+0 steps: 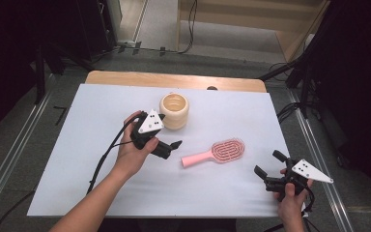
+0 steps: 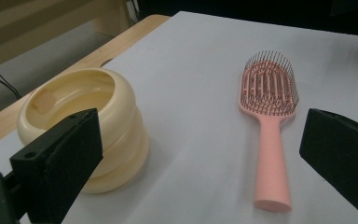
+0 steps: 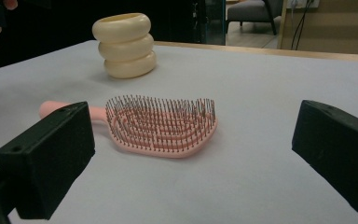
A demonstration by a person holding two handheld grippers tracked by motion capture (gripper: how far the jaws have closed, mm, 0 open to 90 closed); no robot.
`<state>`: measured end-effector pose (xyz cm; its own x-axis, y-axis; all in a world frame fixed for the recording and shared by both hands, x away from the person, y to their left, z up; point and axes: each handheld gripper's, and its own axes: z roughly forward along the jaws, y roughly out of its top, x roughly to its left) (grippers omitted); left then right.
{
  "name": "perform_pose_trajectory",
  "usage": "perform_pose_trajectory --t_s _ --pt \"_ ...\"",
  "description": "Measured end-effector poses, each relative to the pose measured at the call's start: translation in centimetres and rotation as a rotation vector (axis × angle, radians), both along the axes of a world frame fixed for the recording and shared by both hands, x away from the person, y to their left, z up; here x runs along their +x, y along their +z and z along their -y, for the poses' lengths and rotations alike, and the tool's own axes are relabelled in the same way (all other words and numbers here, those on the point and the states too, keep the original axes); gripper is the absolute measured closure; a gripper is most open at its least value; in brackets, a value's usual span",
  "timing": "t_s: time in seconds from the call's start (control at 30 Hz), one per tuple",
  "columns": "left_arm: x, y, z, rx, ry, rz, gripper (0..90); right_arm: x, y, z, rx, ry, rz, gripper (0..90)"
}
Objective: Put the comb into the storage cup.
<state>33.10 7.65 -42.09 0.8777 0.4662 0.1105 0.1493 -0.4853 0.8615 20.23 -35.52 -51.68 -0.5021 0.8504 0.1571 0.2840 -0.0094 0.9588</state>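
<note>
My left gripper [image 1: 170,148], jaws wide, faces the pink hairbrush [image 1: 214,152]; a low approach might shove its handle (right gripper [image 1: 266,169] also wide) away.

One pink hairbrush [image 1: 215,152] is lying at 4 o'clock of one cream ringed cup [image 1: 174,110]; two grippers are hovering.

pink hairbrush [image 1: 213,153], flat, bristles up
</note>
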Motion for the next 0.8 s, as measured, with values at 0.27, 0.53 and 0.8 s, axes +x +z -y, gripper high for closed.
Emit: perform_pose_trajectory --t_s 0.27,0.53,0.8 --pt "0.3 -0.6 1.3 0.013 -0.014 -0.015 0.0 0.0 0.0 0.0 -0.002 0.002 0.0 0.0" --pt "0.4 -1.3 2.4 0.033 -0.026 -0.026 2.5 0.0 0.0 0.0 -0.002 0.005 0.001 0.0" --pt "0.6 -1.8 3.9 0.059 -0.05 -0.048 2.5 0.1 0.0 0.0 0.0 0.006 -0.001 0.0"
